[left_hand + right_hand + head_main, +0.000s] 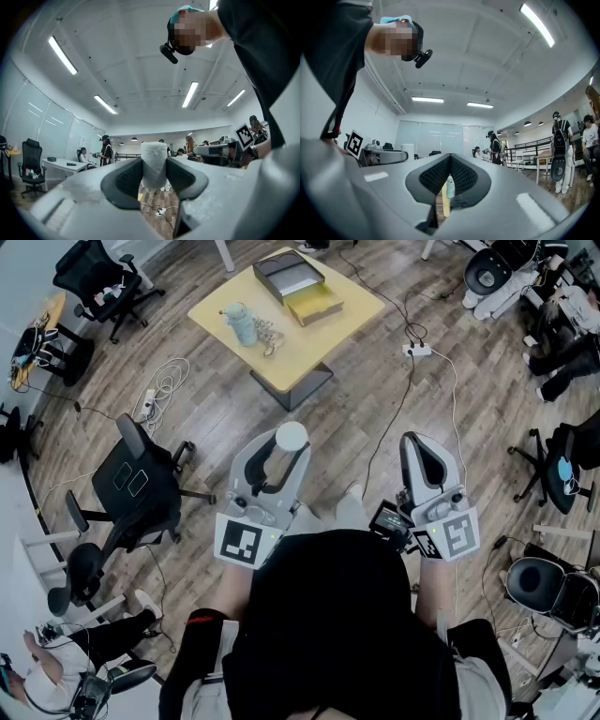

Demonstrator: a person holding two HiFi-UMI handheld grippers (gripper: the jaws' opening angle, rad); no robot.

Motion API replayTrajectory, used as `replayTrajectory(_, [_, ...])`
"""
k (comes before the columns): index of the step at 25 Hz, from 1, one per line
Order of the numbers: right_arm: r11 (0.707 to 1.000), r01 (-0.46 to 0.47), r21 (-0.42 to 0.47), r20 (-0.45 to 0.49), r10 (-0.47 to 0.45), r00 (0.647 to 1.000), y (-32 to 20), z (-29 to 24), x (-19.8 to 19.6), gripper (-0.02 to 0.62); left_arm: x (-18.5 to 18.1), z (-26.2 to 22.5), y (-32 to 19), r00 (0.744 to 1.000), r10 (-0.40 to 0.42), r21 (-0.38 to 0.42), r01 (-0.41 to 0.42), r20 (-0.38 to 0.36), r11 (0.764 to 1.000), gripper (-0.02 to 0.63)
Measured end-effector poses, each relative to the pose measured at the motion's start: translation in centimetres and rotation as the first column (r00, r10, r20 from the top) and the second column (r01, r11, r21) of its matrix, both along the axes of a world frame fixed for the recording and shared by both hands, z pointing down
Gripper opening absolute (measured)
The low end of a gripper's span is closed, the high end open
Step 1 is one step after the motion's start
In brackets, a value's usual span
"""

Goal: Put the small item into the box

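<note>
White cylindrical small item (292, 437) stands upright, clamped in the left gripper (289, 448), while the right gripper (419, 446) is closed and empty. The box (314, 306) lies well apart, far ahead on the yellow table (281, 348), nearer the left gripper.
</note>
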State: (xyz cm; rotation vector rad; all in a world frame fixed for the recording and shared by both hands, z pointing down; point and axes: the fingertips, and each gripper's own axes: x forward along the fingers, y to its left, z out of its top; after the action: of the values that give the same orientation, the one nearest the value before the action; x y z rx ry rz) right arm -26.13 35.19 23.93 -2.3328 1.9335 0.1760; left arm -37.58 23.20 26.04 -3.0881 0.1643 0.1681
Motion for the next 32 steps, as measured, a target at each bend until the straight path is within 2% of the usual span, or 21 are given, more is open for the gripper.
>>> replayTrajectory(6, [1.000, 0.016, -0.013, -0.014, -0.016, 1.000, -0.1, -0.3, -0.8, 0.002, -0.6, 0.0, 0.5, 1.000, -0.012, -0.016, 0.012, -0.005, 1.000, 0.166])
replayTrajectory(17, [1.000, 0.017, -0.016, -0.013, -0.017, 1.000, -0.6, 0.1, 1.2, 0.002, 2.3, -0.3, 0.6, 1.000, 0.011, -0.001, -0.011, -0.010, 1.000, 0.166])
replayTrajectory(21, [0.999, 0.022, -0.026, -0.006, -0.022, 1.000, -0.5, 0.9, 2.7, 0.002, 4.3, 0.5, 0.8, 1.000, 0.013, -0.009, -0.013, 0.012, 1.000, 0.166])
replayTrajectory(26, [0.999, 0.027, -0.035, -0.021, -0.028, 0.999, -0.1, 0.7, 6.5, 0.002, 8.6, -0.2, 1.8, 1.000, 0.029, 0.003, -0.029, -0.005, 1.000, 0.166])
replayTrajectory(32, [0.998, 0.053, -0.037, -0.020, -0.053, 0.998, 0.2, 1.0, 11.4, 0.002, 14.0, -0.3, 1.9, 1.000, -0.005, -0.013, 0.005, -0.021, 1.000, 0.167])
